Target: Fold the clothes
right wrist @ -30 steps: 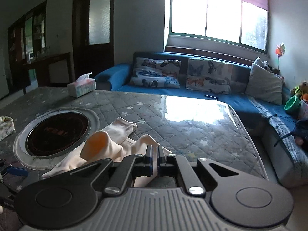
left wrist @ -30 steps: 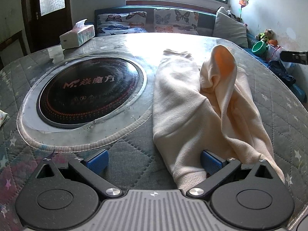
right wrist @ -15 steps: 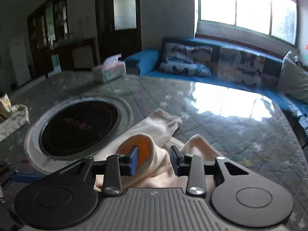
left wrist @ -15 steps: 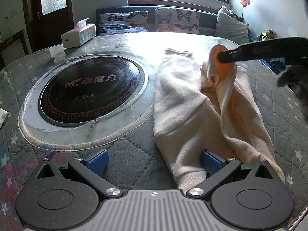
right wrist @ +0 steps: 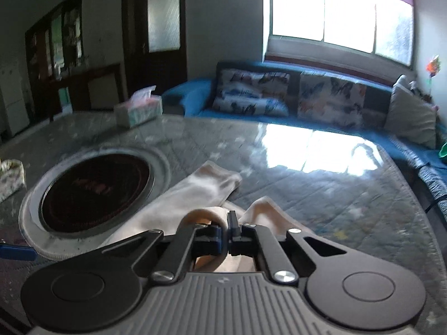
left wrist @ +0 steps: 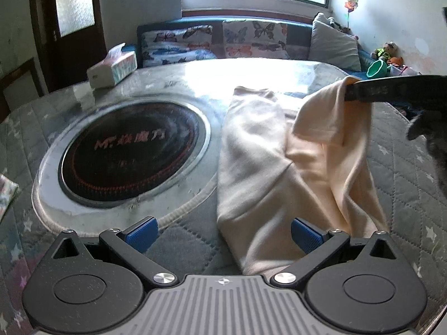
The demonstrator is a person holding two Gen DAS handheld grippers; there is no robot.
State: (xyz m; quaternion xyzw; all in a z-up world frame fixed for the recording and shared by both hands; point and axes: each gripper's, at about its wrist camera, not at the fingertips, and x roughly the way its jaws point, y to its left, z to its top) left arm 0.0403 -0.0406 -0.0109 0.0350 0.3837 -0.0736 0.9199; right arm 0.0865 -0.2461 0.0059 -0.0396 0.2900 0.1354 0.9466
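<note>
A cream garment [left wrist: 259,167] lies lengthwise on the quilted table [left wrist: 405,167], right of the round cooktop. My left gripper [left wrist: 223,234] is open low over the garment's near end, and its right blue pad [left wrist: 306,237] sits against the cloth. In the left wrist view my right gripper [left wrist: 349,90] reaches in from the right, shut on a raised fold of the garment, which hangs from it. In the right wrist view that gripper [right wrist: 225,237] has its jaws together with the cream garment [right wrist: 206,187] pinched between them.
A black round cooktop [left wrist: 131,153] is set into the table on the left. A tissue box [left wrist: 111,68] stands at the far left corner. A blue sofa with cushions [left wrist: 251,39] runs behind the table. A patterned cloth item [right wrist: 9,178] lies at the left edge.
My right gripper came in from the right, opened around the raised fold, then shut on it and drew it rightward. The left gripper stayed put.
</note>
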